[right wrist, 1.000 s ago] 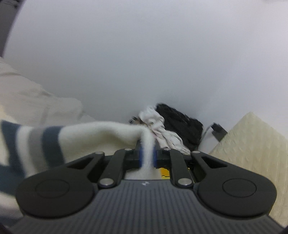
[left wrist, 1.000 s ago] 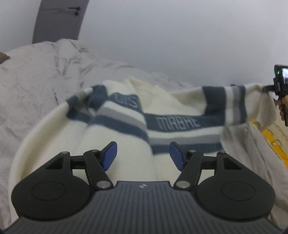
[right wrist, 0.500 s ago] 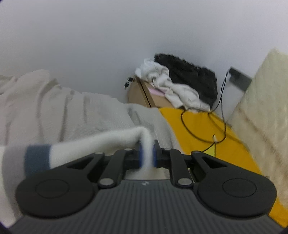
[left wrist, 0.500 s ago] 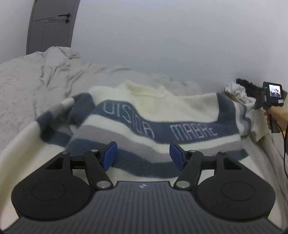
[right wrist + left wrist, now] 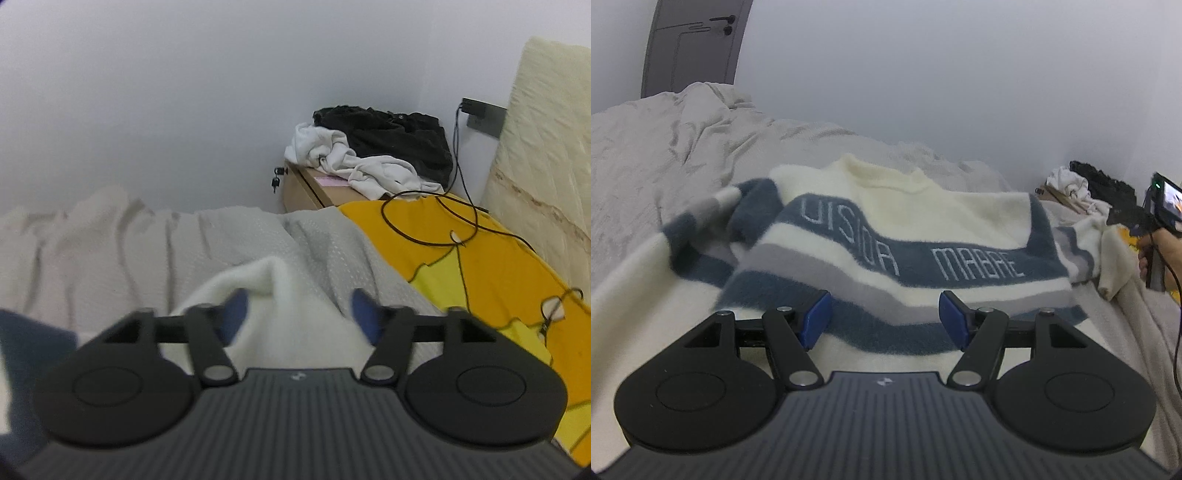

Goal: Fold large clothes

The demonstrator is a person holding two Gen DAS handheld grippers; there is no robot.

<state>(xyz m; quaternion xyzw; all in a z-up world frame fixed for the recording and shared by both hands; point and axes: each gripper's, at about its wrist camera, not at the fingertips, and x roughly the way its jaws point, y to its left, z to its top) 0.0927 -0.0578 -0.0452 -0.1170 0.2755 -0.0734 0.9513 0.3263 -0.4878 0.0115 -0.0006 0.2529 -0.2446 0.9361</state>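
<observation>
Left wrist view: sweater [image 5: 905, 236] spread on bed [image 5: 665, 155], twelve o'clock of my empty, wide-open left gripper [image 5: 882, 317]. Right gripper [image 5: 295, 314] has just been opening; sleeve cuff [image 5: 273, 295] lies loose between its pads. I'd flatten the sleeve before the next fold.

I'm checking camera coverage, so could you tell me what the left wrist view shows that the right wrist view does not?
Only the left wrist view shows the sweater's lettered blue band, the grey door and the left gripper, open. Only the right wrist view shows the yellow sheet, the black cable and the right gripper, just opened, cream sleeve loose between its fingers. Both show the sweater, the bedcover and the clothes pile.
</observation>
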